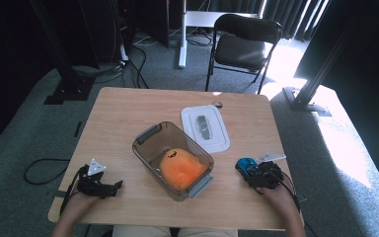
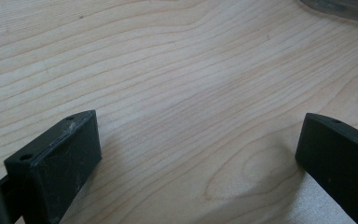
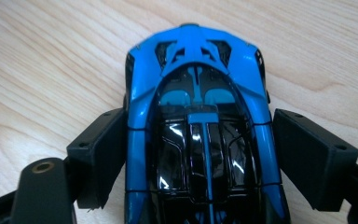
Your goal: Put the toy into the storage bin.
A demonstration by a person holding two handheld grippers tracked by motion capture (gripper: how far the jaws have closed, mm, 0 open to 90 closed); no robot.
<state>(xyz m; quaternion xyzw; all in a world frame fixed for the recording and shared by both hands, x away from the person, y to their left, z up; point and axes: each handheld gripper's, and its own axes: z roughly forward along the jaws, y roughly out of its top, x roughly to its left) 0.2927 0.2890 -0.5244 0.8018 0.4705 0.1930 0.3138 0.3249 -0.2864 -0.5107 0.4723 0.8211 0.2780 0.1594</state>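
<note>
Two black pads of the right gripper (image 3: 198, 154) flank the blue toy car (image 3: 198, 116), apparently touching; squeeze evenly before lifting. Left gripper (image 2: 198, 154) gapes empty.

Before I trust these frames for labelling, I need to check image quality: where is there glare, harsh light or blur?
High view: sunlight blows out the carpet at right, while the back of the room is nearly black. Right gripper view: bright glints on the blue toy car, whose glossy roof reflects light; detail stays sharp. Left gripper view: even, soft light on the table, claw edges slightly soft.
</note>
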